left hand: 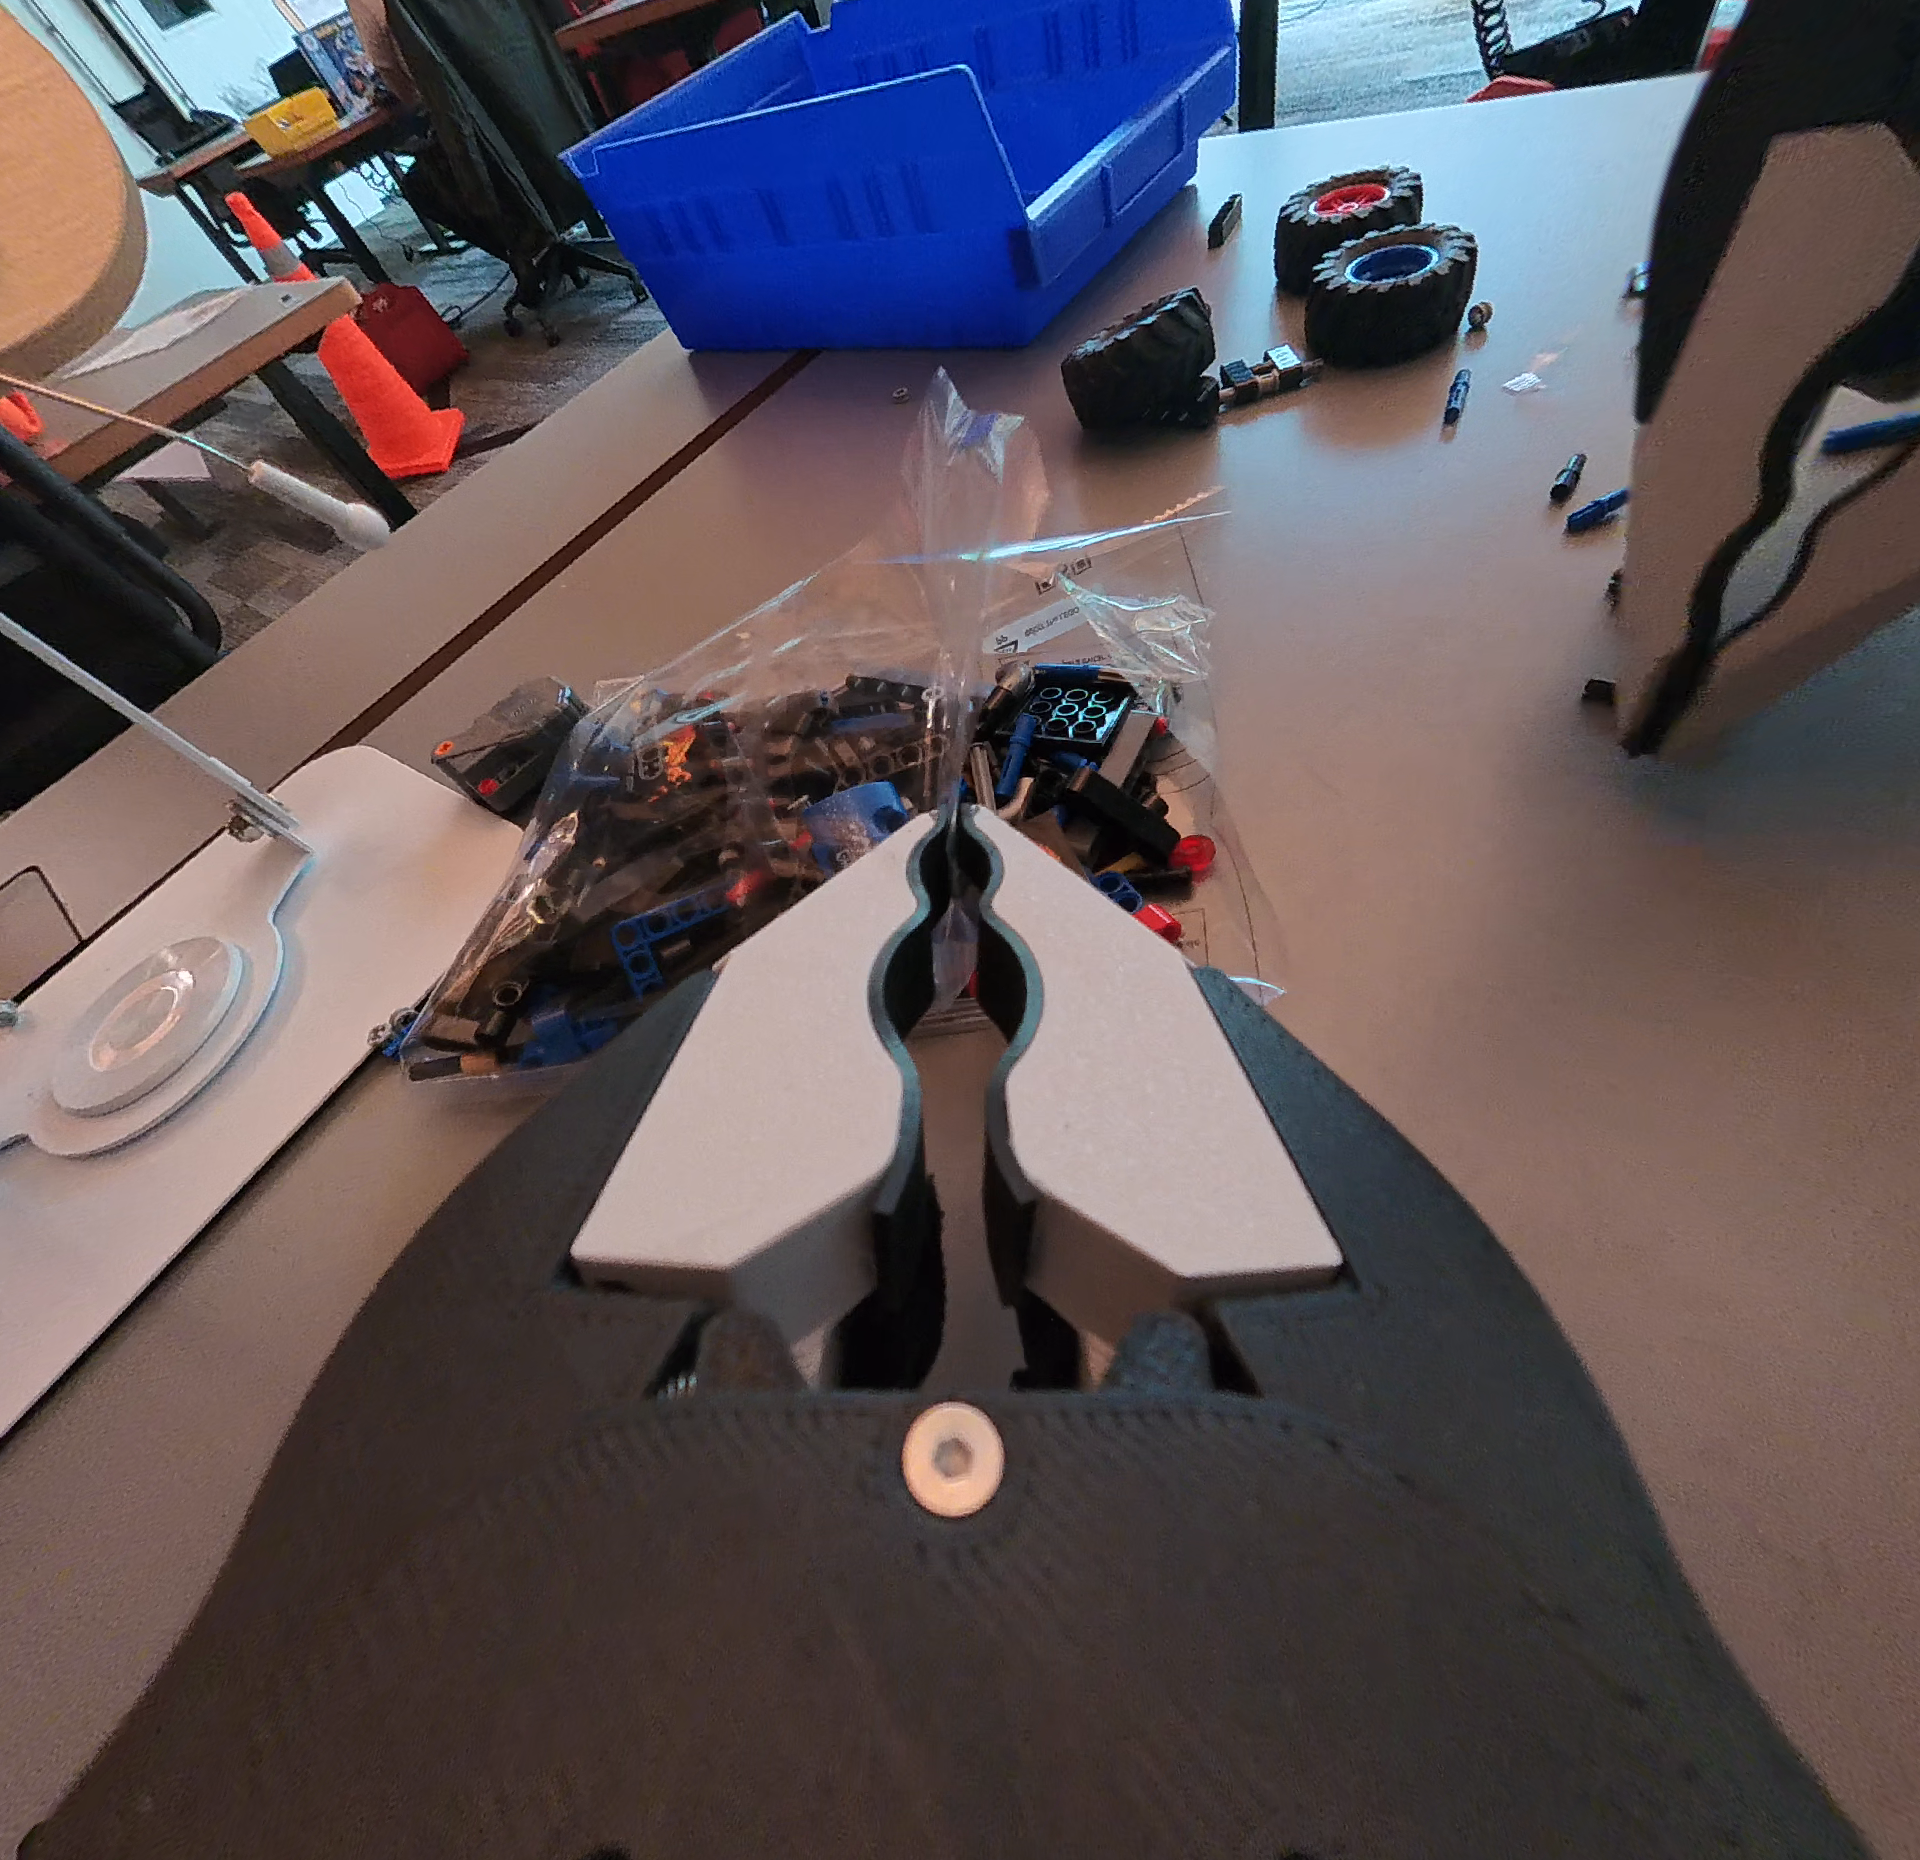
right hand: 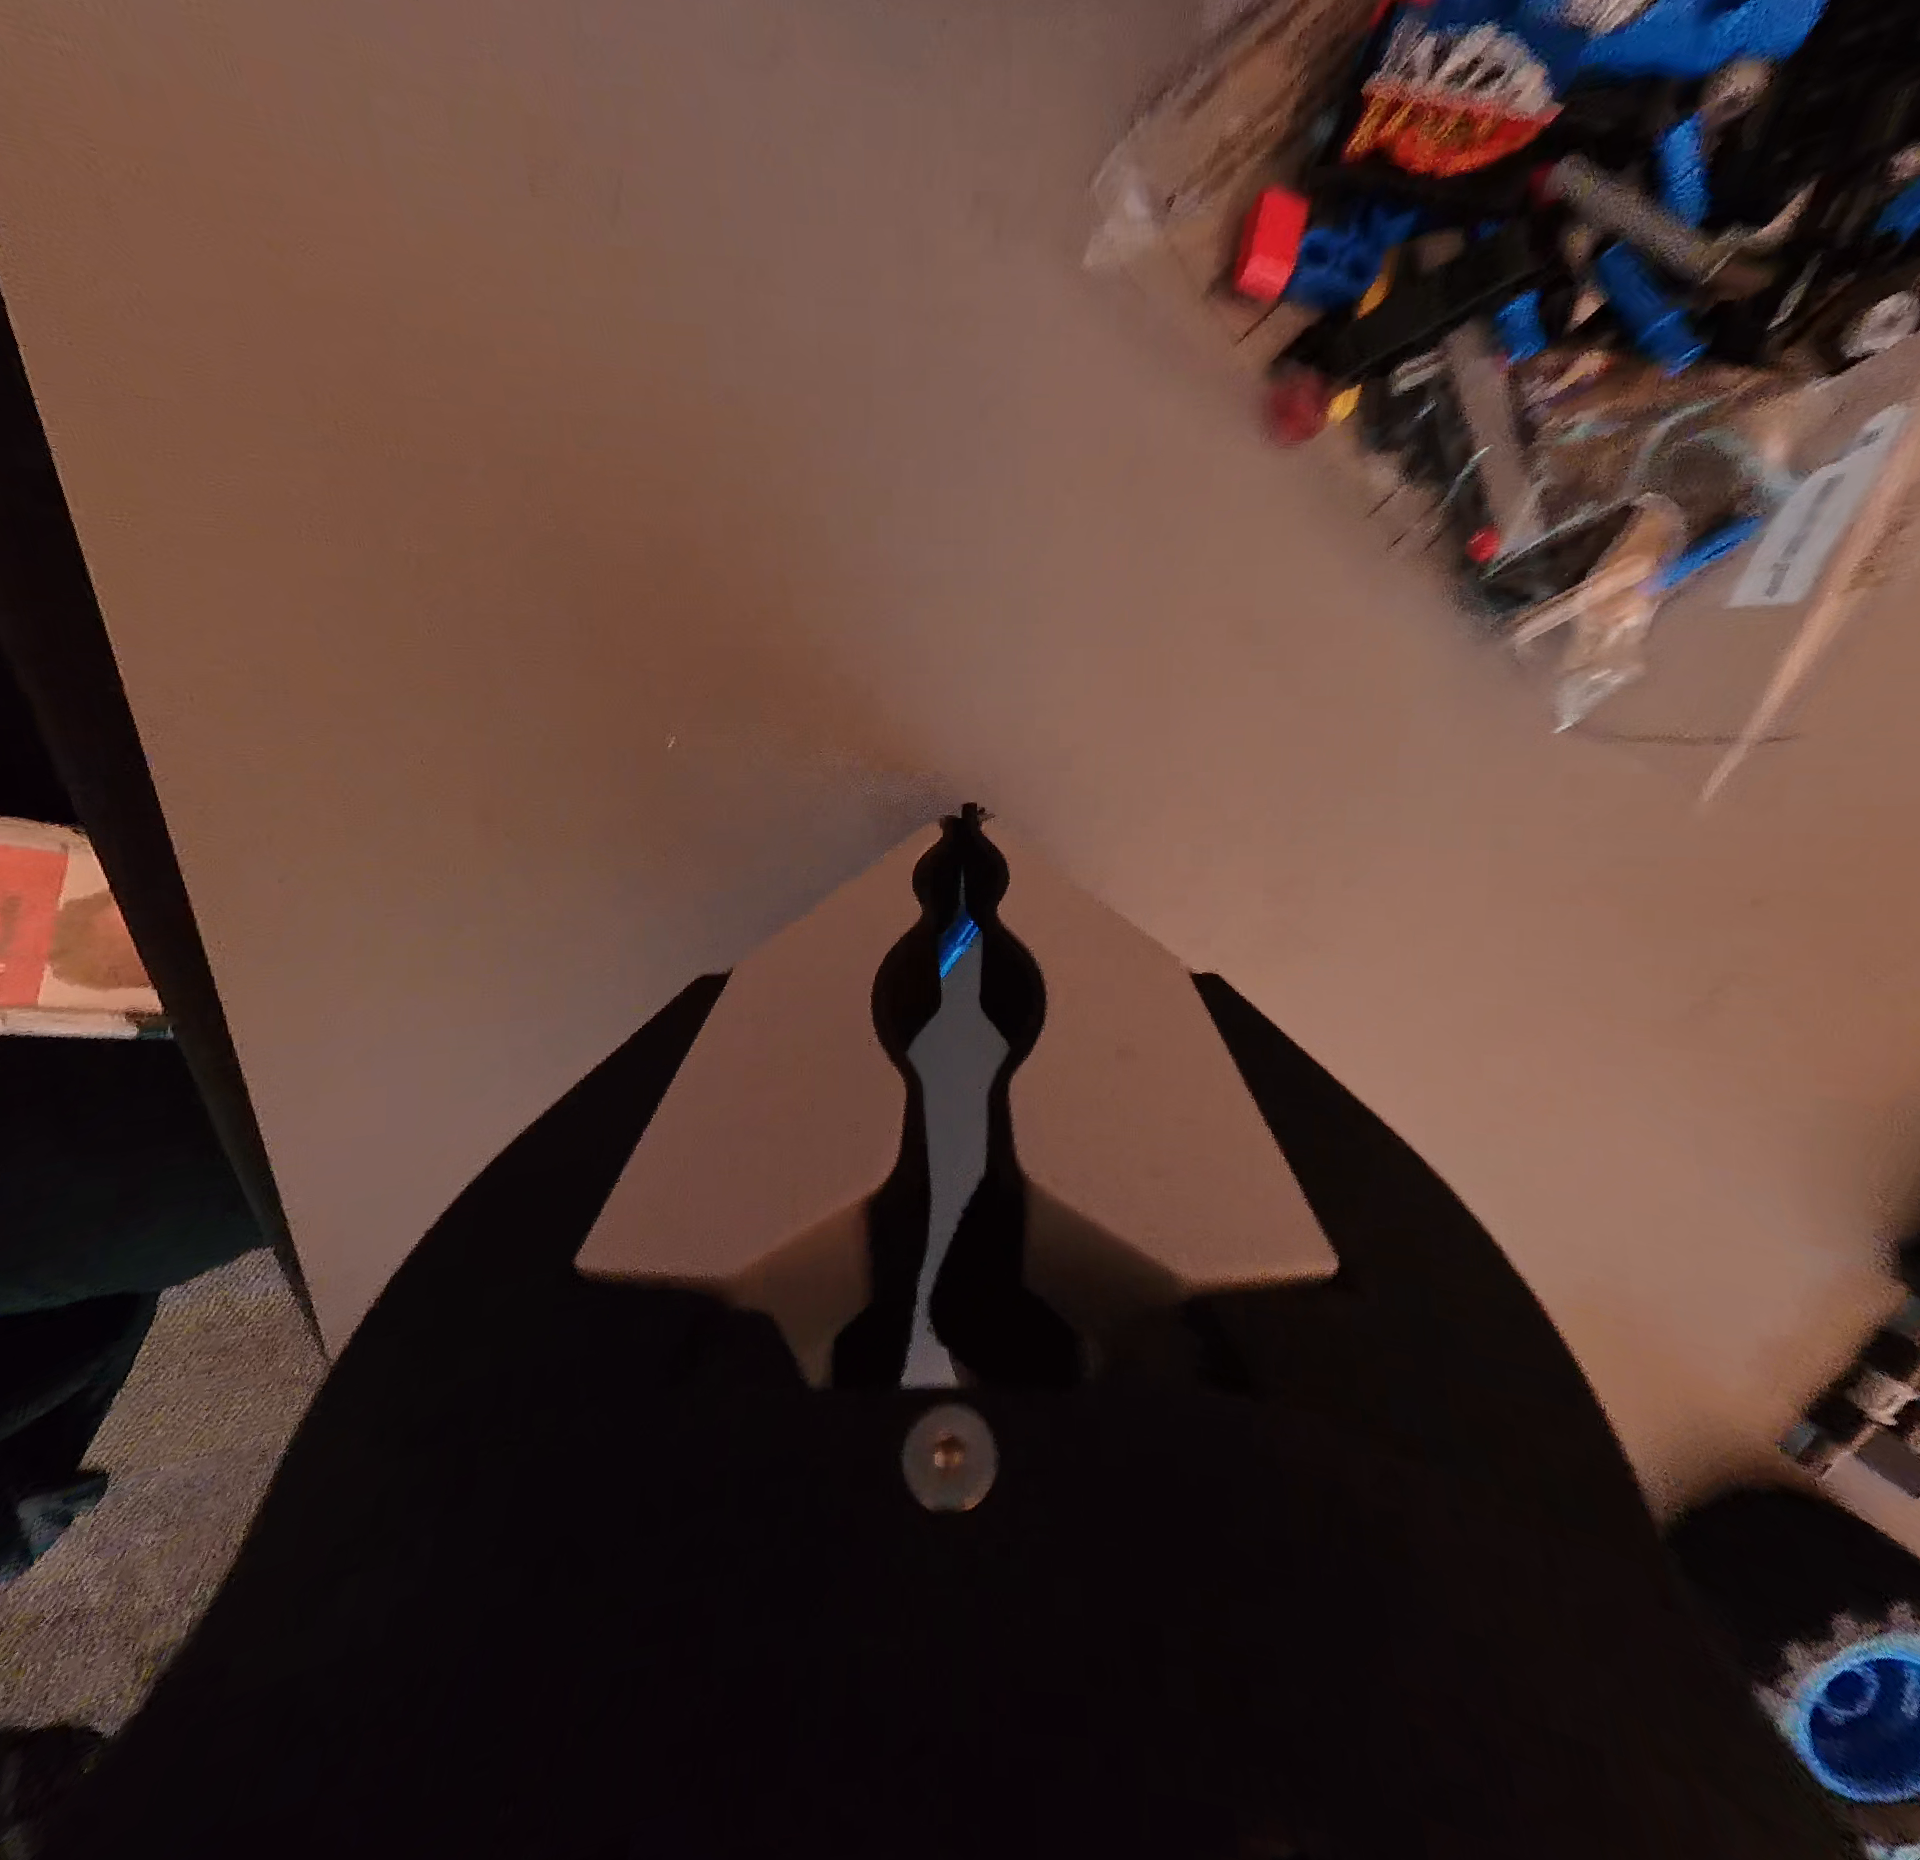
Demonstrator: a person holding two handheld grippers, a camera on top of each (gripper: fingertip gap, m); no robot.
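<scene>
On the grey tabletop (left hand: 1403, 771), short of the blue plastic bin (left hand: 904, 200), lies a clear plastic bag of building-toy parts (left hand: 790, 823). Left tongs (left hand: 958, 823) pinch its film, which could tear. Right tongs (right hand: 964, 823) clamp a small blue pin (right hand: 956, 946), which could slip out.

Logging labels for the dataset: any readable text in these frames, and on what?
I don't quote writing; here is where it stands.
White printed patch on the clear bag: small print in the left wrist view, blurred in the right.
Flame-coloured printed toy piece inside the bag: blurred.
Nothing else carries legible writing.
</scene>
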